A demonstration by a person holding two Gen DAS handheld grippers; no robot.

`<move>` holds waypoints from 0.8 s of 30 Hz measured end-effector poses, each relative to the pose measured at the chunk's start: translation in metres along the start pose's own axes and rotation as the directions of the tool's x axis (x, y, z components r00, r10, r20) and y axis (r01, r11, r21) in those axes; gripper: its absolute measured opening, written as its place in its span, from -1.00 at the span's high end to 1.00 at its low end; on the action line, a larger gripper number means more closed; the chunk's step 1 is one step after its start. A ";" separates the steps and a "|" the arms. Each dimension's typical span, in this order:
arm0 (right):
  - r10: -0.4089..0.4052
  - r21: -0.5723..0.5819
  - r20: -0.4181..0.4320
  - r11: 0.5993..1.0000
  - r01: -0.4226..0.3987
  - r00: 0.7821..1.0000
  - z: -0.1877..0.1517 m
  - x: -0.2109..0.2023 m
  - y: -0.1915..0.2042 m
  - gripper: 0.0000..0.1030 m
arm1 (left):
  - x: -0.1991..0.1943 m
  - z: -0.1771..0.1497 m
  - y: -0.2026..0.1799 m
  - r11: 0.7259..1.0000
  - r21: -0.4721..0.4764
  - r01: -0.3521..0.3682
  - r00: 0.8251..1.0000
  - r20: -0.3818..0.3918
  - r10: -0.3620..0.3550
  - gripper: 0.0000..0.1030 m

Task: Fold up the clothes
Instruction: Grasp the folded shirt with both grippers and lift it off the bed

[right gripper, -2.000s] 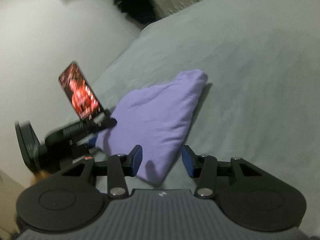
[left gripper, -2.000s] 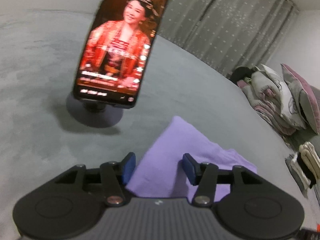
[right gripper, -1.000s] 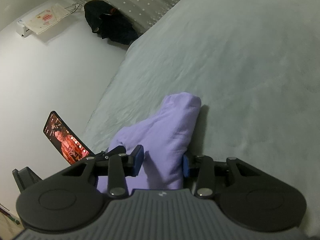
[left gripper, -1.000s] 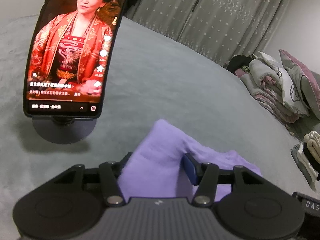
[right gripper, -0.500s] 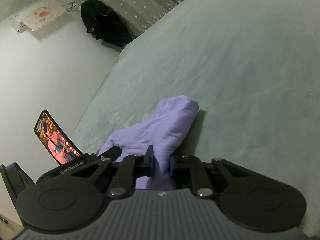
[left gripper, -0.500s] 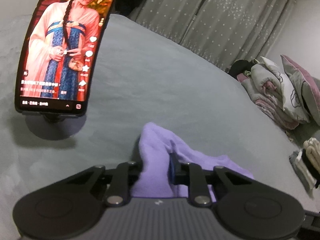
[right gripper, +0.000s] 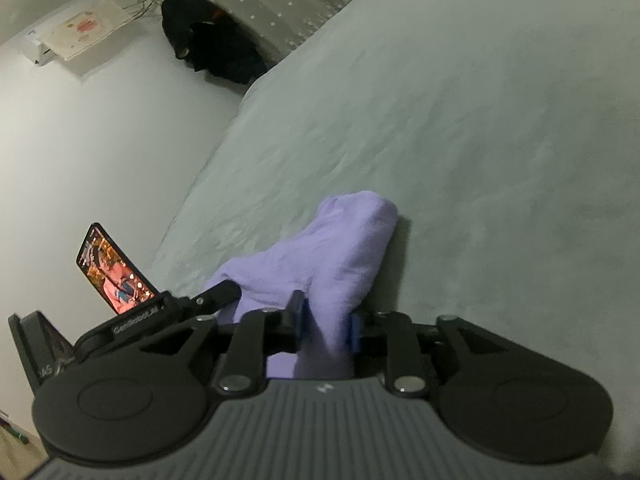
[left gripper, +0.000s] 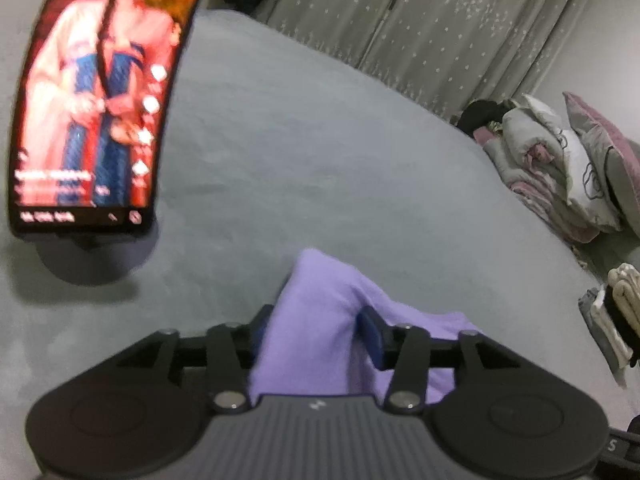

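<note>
A folded lilac garment (left gripper: 320, 292) lies bunched on the grey bed cover (left gripper: 320, 160). One end of it runs between the jaws of my left gripper (left gripper: 316, 328), which are opening; a dark gap shows beside the right pad. In the right wrist view the other end of the garment (right gripper: 348, 236) passes between the jaws of my right gripper (right gripper: 326, 322). These are opening too, and the blurred cloth still fills the narrow space between the blue pads. A finger of the left gripper (right gripper: 218, 296) shows at the garment's left side.
A lit phone (left gripper: 92, 100) on a round stand stands close on the left, also in the right wrist view (right gripper: 114, 268). Pillows and quilts (left gripper: 560, 172) and a small stack of folded clothes (left gripper: 616, 308) lie at the right. Dark clothing (right gripper: 216, 44) hangs by the curtain.
Both grippers pinched the lilac garment half a second ago, and their jaws have since spread apart again. The garment's peaks stay raised. Neither hand has shifted much.
</note>
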State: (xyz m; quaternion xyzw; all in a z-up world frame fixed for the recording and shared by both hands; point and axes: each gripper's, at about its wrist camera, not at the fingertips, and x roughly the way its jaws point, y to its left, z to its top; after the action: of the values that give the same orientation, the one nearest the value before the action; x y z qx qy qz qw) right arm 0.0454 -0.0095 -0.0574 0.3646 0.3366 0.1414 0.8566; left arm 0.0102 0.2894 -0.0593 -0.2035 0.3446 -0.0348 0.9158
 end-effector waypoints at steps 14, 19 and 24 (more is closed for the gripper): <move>-0.027 -0.190 0.082 0.981 0.043 0.996 0.029 -0.035 0.020 0.71 | -0.025 -0.007 -0.059 0.994 -0.060 0.087 0.976 0.203 -0.074 0.69; -0.025 -0.262 0.180 0.962 0.072 0.983 0.055 -0.074 0.022 0.71 | -0.029 -0.008 -0.111 0.989 0.023 0.146 0.946 0.290 -0.146 0.69; -0.041 -0.319 0.278 0.938 0.133 0.960 0.076 -0.105 0.023 0.71 | -0.021 0.003 -0.163 0.978 0.095 0.186 0.935 0.290 -0.206 0.69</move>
State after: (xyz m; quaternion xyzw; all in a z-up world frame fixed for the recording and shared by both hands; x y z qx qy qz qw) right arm 0.0203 -0.0850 0.0470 0.2143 0.2050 0.1077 0.9489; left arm 0.0086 0.1456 0.0204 -0.2093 0.1790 -0.1060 0.9555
